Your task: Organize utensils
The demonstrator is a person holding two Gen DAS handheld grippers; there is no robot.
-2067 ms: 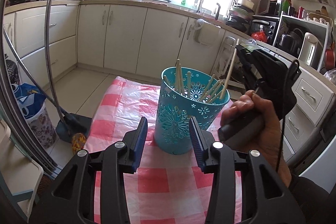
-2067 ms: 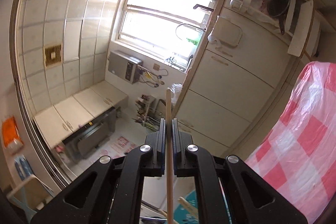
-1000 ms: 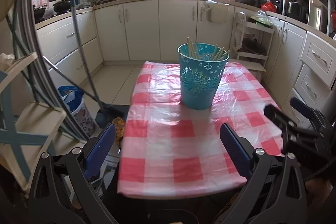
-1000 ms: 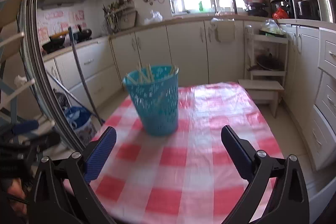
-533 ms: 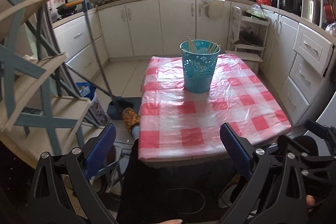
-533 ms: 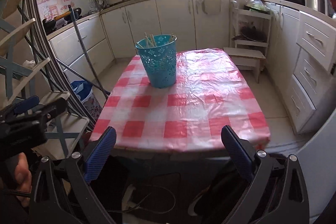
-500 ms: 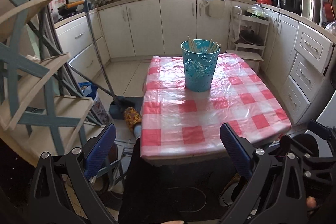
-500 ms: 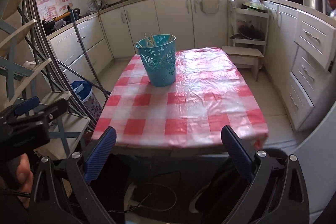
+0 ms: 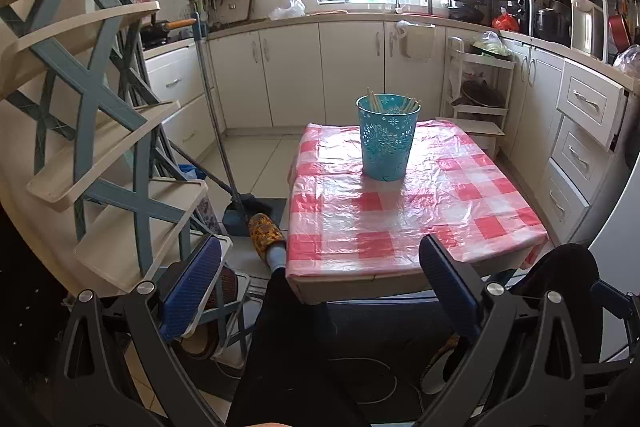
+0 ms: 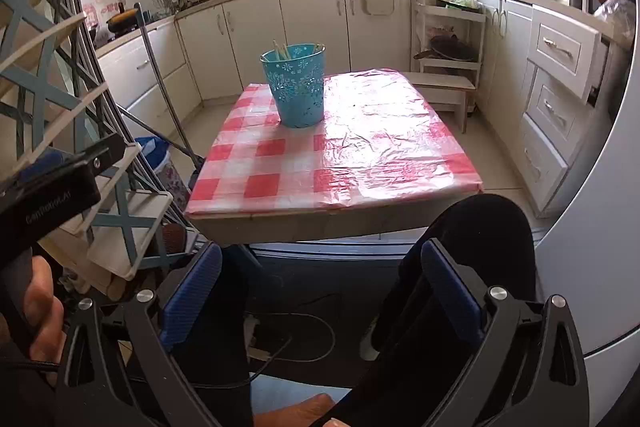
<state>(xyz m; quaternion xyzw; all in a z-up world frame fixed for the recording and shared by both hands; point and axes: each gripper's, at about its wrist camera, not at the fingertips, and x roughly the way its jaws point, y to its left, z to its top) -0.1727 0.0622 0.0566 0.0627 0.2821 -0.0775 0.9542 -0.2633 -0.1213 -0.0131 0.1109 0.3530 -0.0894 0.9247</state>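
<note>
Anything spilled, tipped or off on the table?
Nothing stands out. The blue basket stands upright on the checked tablecloth, chopsticks inside; none lie loose. Both grippers are open and well back.

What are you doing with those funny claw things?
Someone is tidying chopsticks into a blue basket on the checked table. Right now the left gripper and right gripper are both open and empty, held back from the table, above the person's legs. The sticks stand in the basket.
</note>
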